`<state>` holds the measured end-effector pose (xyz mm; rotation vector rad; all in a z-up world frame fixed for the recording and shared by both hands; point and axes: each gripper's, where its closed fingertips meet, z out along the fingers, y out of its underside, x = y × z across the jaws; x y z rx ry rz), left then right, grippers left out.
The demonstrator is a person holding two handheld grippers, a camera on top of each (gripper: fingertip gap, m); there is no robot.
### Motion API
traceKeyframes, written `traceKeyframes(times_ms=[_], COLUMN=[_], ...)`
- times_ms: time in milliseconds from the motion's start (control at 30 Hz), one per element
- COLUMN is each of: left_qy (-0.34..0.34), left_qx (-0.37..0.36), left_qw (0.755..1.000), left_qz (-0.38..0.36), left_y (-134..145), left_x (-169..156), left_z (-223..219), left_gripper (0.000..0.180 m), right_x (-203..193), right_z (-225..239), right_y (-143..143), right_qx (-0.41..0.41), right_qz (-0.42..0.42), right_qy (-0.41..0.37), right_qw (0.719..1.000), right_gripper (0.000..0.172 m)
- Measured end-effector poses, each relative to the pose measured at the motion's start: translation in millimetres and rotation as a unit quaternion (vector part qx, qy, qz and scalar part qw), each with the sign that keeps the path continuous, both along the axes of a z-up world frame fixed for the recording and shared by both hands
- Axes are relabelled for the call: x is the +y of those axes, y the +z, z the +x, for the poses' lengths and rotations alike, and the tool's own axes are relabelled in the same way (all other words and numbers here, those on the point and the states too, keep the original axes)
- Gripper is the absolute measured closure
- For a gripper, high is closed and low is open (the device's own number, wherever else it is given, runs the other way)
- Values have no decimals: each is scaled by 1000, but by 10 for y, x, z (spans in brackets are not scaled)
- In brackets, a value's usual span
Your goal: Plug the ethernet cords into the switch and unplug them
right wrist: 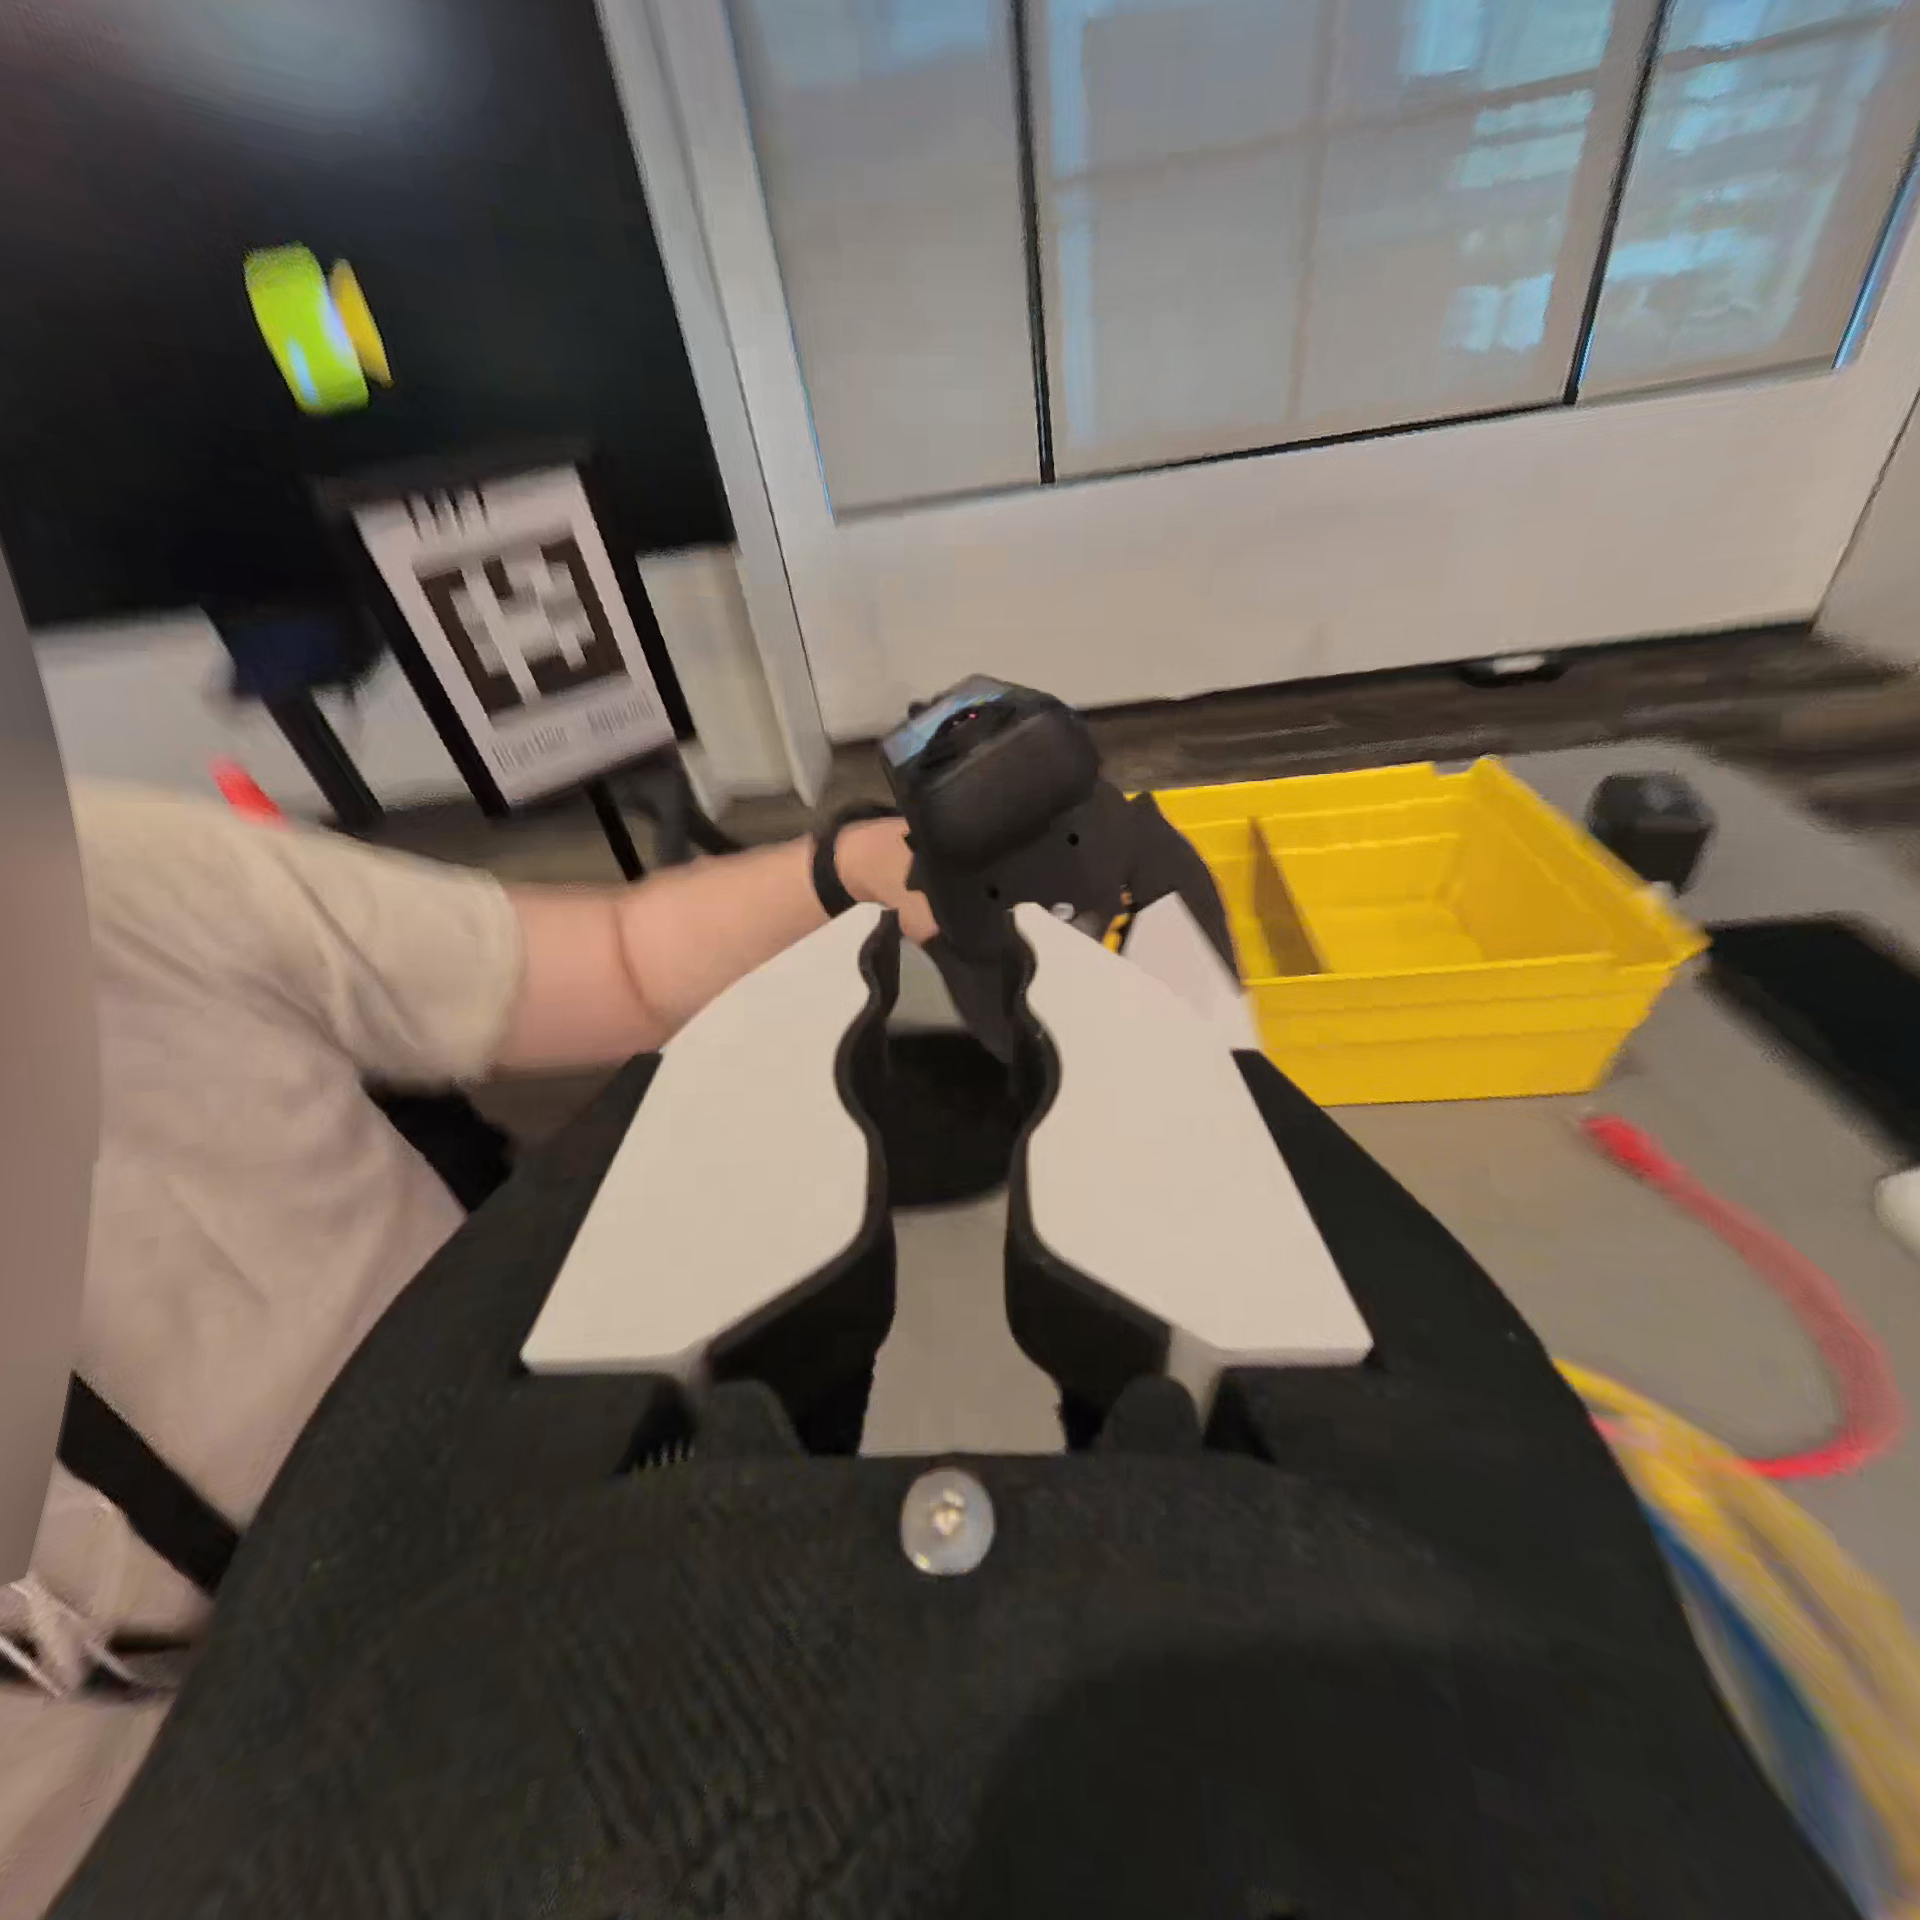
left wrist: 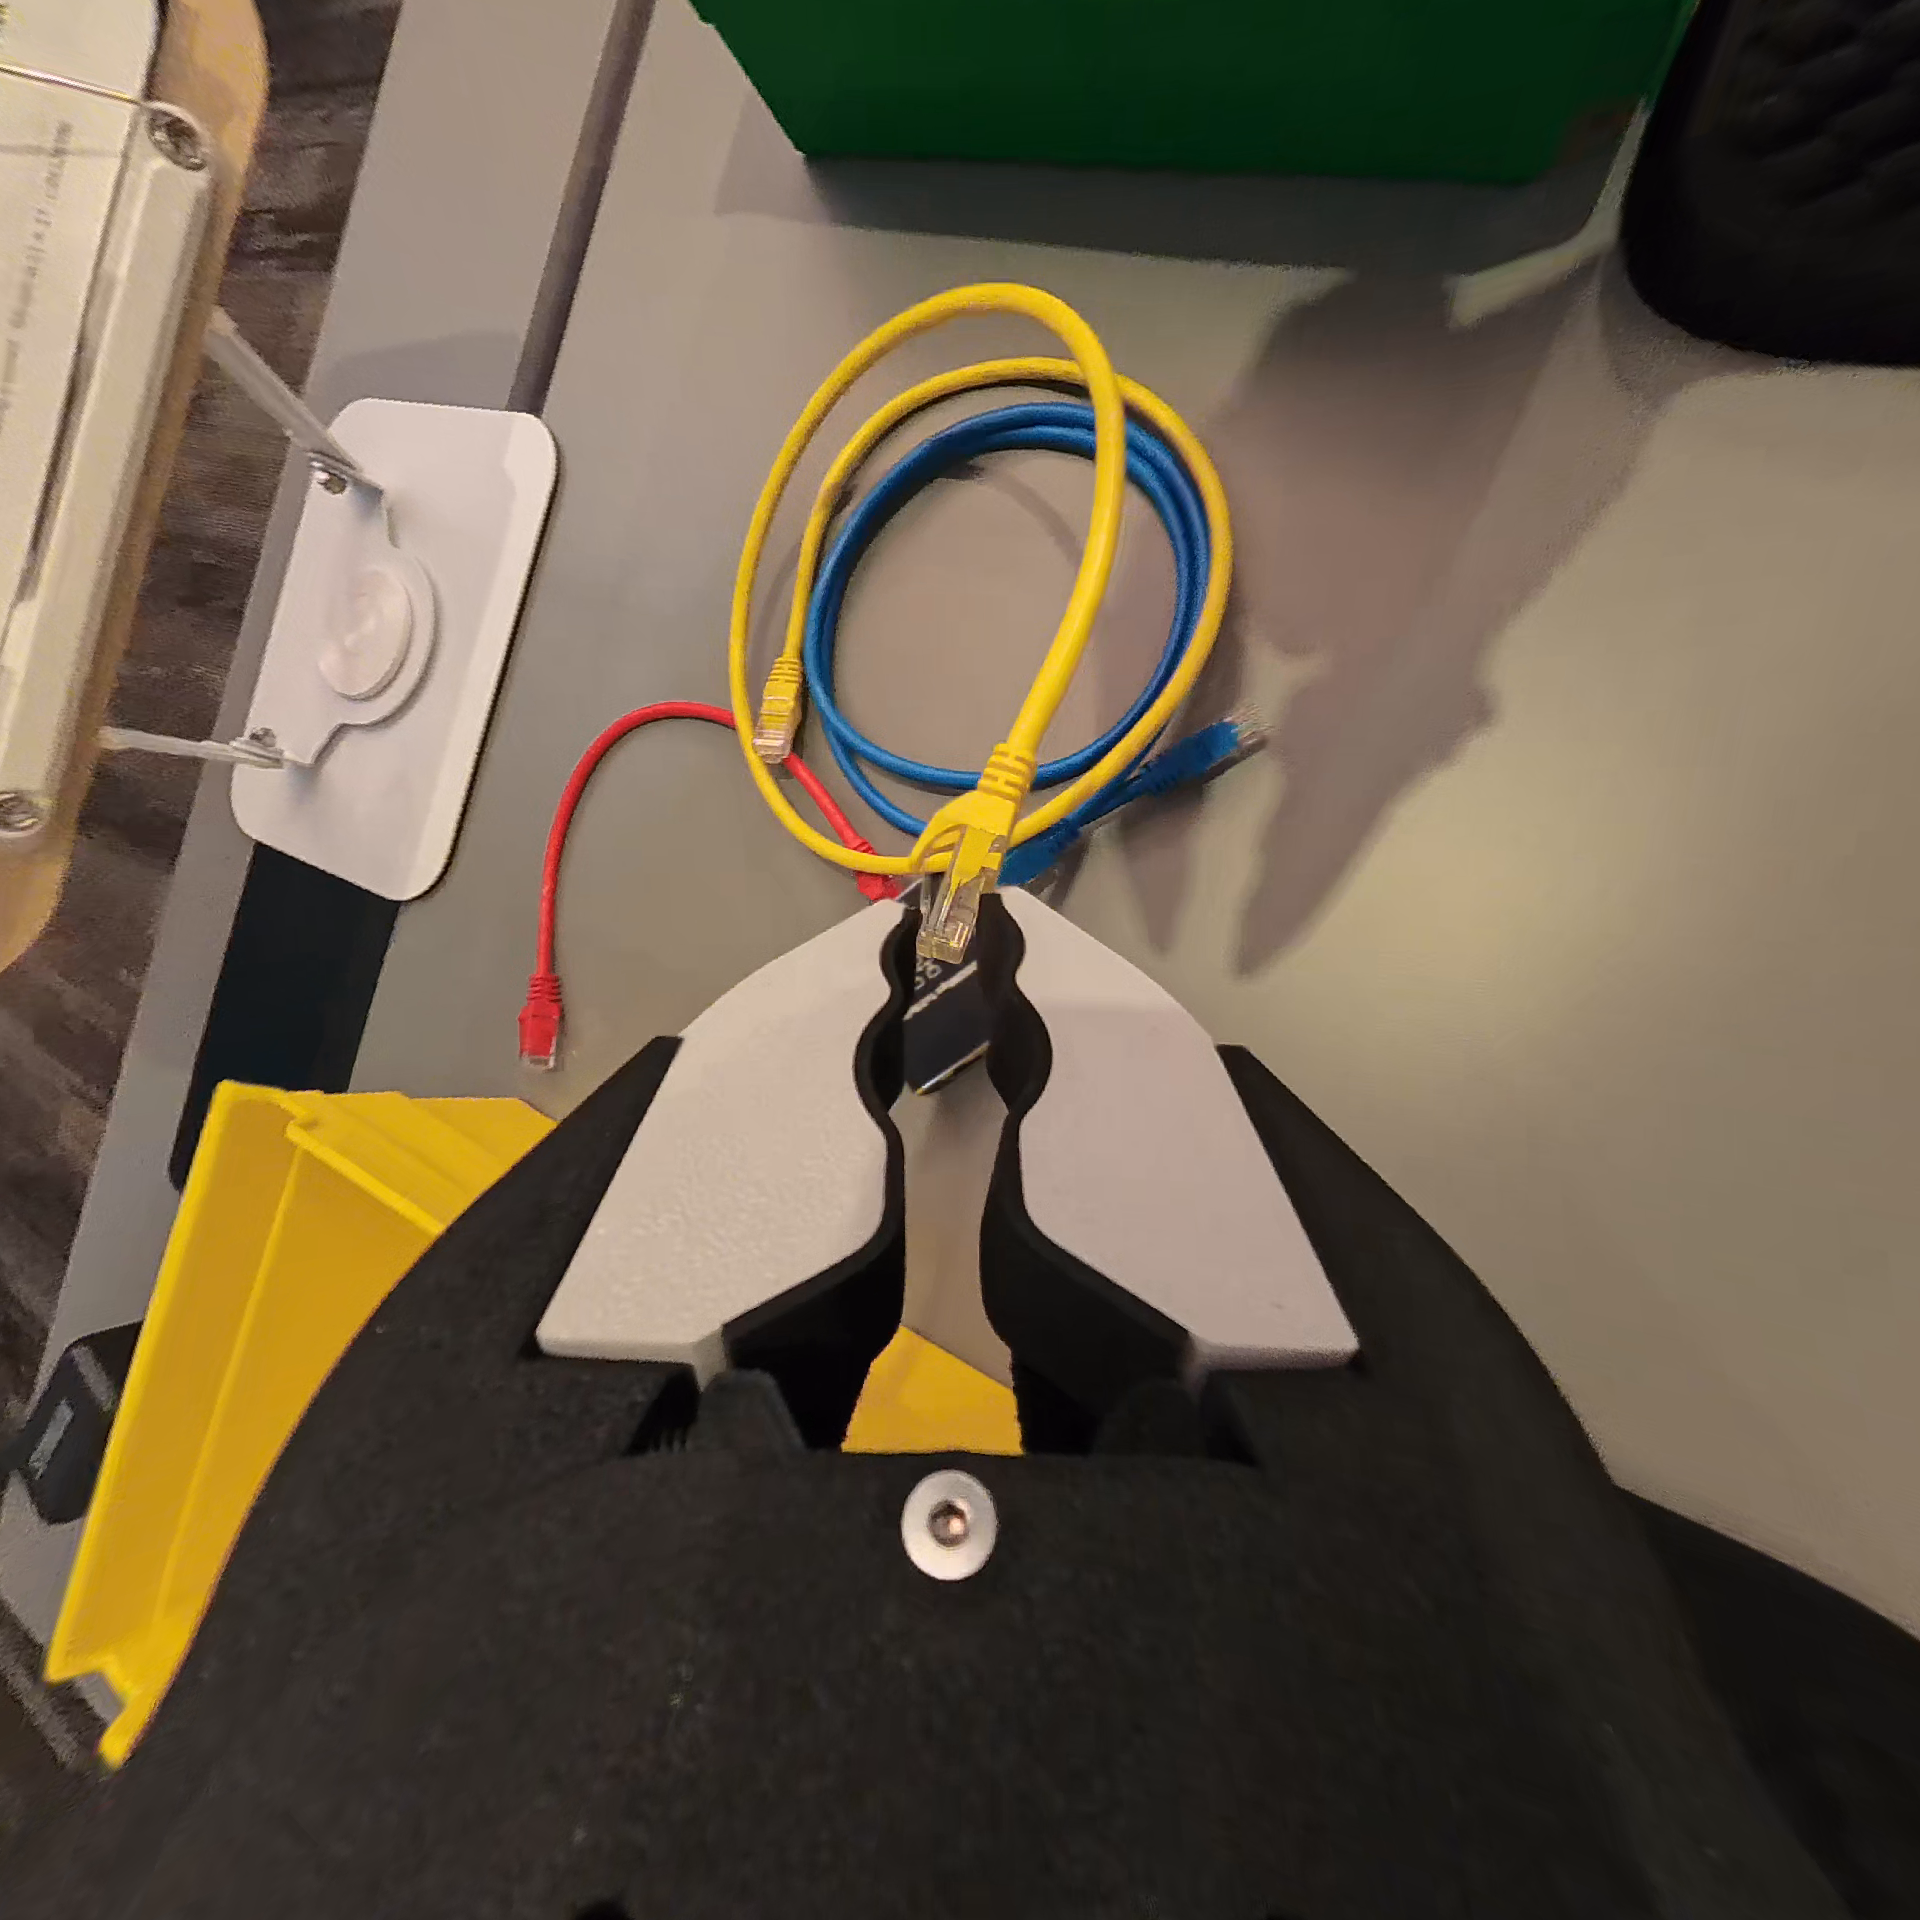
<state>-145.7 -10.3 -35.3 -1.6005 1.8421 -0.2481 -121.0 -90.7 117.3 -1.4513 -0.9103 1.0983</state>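
Grey tabletop (left wrist: 1455, 1039) carries the whole job, its left edge dropping off to dark carpet beside a white mounting plate (left wrist: 416, 644). At the tips of the left gripper (left wrist: 951, 914) sits the clear plug (left wrist: 951, 914) of the yellow ethernet cord (left wrist: 1081, 582), the two fingers closed to a narrow slot with their black pads against the plug's sides. A dark, flat piece with a metal end (left wrist: 940, 1039), partly hidden, shows in the slot below the plug; what it is cannot be told.

Three cords lie together: one yellow, one blue (left wrist: 1195, 540) looped, and one short red (left wrist: 566, 821) with its plug near a yellow plastic bin (left wrist: 260, 1351). Bare table opens to the right of the loops; a green box (left wrist: 1143, 83) closes off the far side.

Away from the cords, the right gripper (right wrist: 951, 925) is held above the table with a moderate gap and nothing between its fingers. A black-and-white marker board (right wrist: 520, 634) stands behind; its writing is blurred.
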Motion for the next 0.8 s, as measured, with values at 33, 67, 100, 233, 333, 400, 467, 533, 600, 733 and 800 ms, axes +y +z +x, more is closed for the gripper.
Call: traceKeyframes(times_ms=[33, 67, 100, 233, 333, 400, 467, 533, 600, 733, 800], left_qy=[3, 5, 6, 12, 12, 10, 3, -2, -6, -9, -10], left_qx=[-6, -14, -24, -60, -73, -84, -95, -99, -100, -97, -107], left_qw=[1000, 1000, 1000, 997, 996, 995, 994, 994, 993, 994, 994], left_qz=[7, 14, 19, 42, 56, 60, 56, 56, 57, 51, 32], left_y=[31, 72, 116, 292, 365, 398, 417, 415, 404, 365, 358], left_x=[29, 52, 66, 118, 121, 94, 46, 12, -9, -22, -34], left_z=[-17, -31, -43, -101, -136, -143, -141, -143, -147, -175, -198], left_gripper=[170, 170, 170, 170, 170, 170, 170, 170, 170, 170, 170], right_x=[1, -14, -18, 321, 526, 613, 674, 711, 767, 771, 747], right_z=[-44, -91, -131, -165, -111, -134, -182, -244, -281, -395, -421], right_y=[-37, -119, -243, -1042, -1224, -1263, -1236, -1171, -1123, -1094, -1102], right_qx=[52, 104, 148, 203, 241, 249, 264, 287, 302, 281, 259], right_qz=[-60, -120, -175, -273, -285, -301, -300, -308, -310, -304, -287], right_qy=[4, 16, 28, -84, -149, -155, -145, -119, -103, -55, -44], right_qw=[997, 987, 973, 937, 916, 907, 905, 899, 896, 909, 921], right_gripper=[155, 159, 159, 145, 134, 130, 130, 131, 137, 158, 158])
